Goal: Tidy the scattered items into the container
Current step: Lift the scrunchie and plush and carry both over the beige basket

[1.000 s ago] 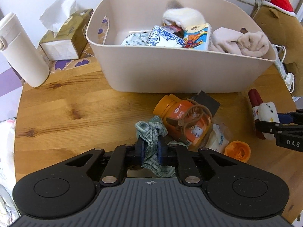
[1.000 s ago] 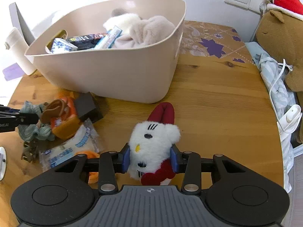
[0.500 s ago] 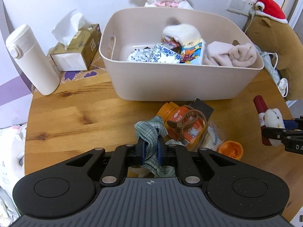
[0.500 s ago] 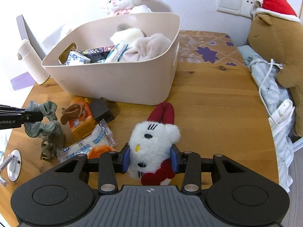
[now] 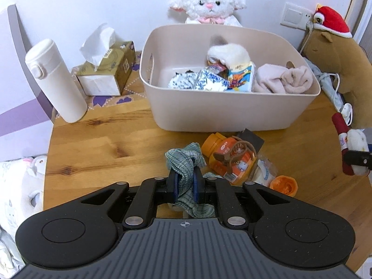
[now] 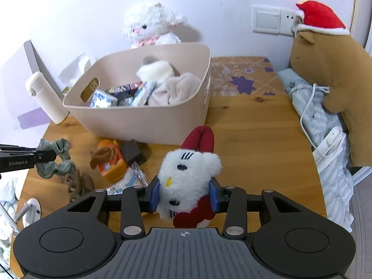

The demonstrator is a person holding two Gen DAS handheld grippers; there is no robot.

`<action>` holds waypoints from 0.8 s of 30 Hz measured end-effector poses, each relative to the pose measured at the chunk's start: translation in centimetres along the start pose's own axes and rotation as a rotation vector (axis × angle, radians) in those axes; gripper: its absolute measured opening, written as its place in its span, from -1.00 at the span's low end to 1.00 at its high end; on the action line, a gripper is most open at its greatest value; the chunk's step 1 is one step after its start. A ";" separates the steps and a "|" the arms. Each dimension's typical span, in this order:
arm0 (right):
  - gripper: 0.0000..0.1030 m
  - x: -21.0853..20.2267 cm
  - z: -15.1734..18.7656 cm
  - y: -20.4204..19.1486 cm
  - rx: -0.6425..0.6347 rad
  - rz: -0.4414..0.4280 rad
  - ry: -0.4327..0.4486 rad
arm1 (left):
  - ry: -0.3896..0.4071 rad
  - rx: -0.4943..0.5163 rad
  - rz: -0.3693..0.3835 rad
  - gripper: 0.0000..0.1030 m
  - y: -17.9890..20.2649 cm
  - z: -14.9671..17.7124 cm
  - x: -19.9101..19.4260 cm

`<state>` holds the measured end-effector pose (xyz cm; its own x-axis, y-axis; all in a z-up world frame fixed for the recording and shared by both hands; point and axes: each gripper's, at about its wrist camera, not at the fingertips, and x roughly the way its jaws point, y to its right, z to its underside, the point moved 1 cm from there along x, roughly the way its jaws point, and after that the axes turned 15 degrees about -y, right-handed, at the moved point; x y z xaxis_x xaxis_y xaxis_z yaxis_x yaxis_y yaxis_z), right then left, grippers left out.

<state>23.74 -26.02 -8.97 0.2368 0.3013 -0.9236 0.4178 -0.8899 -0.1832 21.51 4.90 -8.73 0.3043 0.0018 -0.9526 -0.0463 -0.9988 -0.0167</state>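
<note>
Left gripper [image 5: 185,184]: closed tight on the green scrunchie [image 5: 184,162], which is squeezed between the two blue pads [image 5: 174,184]. The scrunchie is held up above the table.

Right gripper [image 6: 184,196]: closed on the white cat toy [image 6: 186,179]. The toy's fluffy head is pinched from both sides, and its red bow [image 6: 200,138] is pointed toward the bin. The toy is held up off the table.

Still on the table: an orange bottle [image 5: 229,160] is seen lying on its side, with a brown hair clip [image 5: 234,152] laid on top of it. A small black block [image 5: 251,138] is tucked behind the bottle, close to the bin. A clear packet [image 5: 262,171] and an orange lid [image 5: 284,184] are found just beside the bottle.

Bin [image 5: 223,111]: a big beige tub is set at the back of the wooden table [image 5: 100,148]. Blue and white packs, a little carton and soft pink cloth are piled inside it.

Around the bin: a white flask [image 5: 55,81] is stood upright on the left, beside a tissue box [image 5: 107,74]. A white lamb toy [image 5: 207,2] is sat behind the bin by the wall. A big brown toy in a red hat [image 6: 330,69] is propped on the right.
</note>
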 end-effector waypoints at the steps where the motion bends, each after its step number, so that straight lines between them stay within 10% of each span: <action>1: -0.25 -0.2 -0.1 0.1 0.005 -0.001 0.005 | 0.006 0.000 -0.001 -0.78 0.0 0.0 -0.3; 24: -0.25 -3.7 -5.2 -0.5 -0.046 -0.014 0.116 | 0.161 0.024 -0.034 -0.78 0.1 -3.9 -4.9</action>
<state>27.20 -24.92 -3.69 0.3299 0.3536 -0.8753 0.4608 -0.8695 -0.1776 23.72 4.56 -2.91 0.4547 0.0259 -0.8902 -0.0558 -0.9968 -0.0575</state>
